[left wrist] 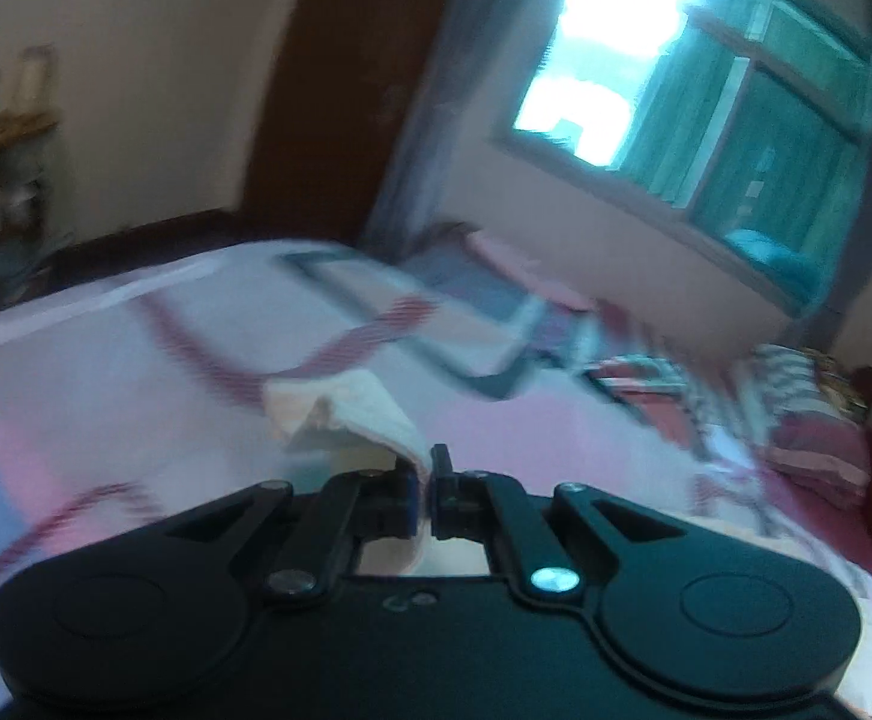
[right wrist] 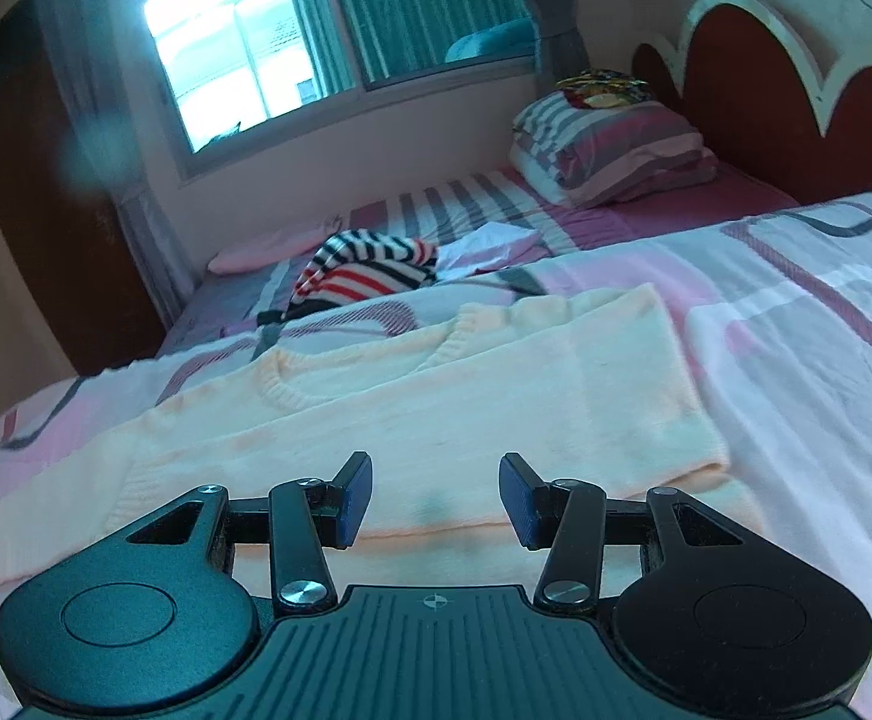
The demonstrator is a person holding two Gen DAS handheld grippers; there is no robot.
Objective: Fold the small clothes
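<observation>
A small cream knitted sweater (right wrist: 436,384) lies spread on the patterned bed cover (right wrist: 796,324), its collar toward the far side. My right gripper (right wrist: 436,495) hovers just over its near hem, jaws open with nothing between the blue pads. In the blurred left wrist view my left gripper (left wrist: 423,480) is shut on an edge of the same cream sweater (left wrist: 339,414), which rises from the jaws in a bunched fold above the bed.
A striped garment (right wrist: 363,276) and a white cloth (right wrist: 490,246) lie farther back on the bed. Stacked striped pillows (right wrist: 610,144) sit by the red headboard (right wrist: 754,102). A window (right wrist: 291,36) with curtains is on the far wall.
</observation>
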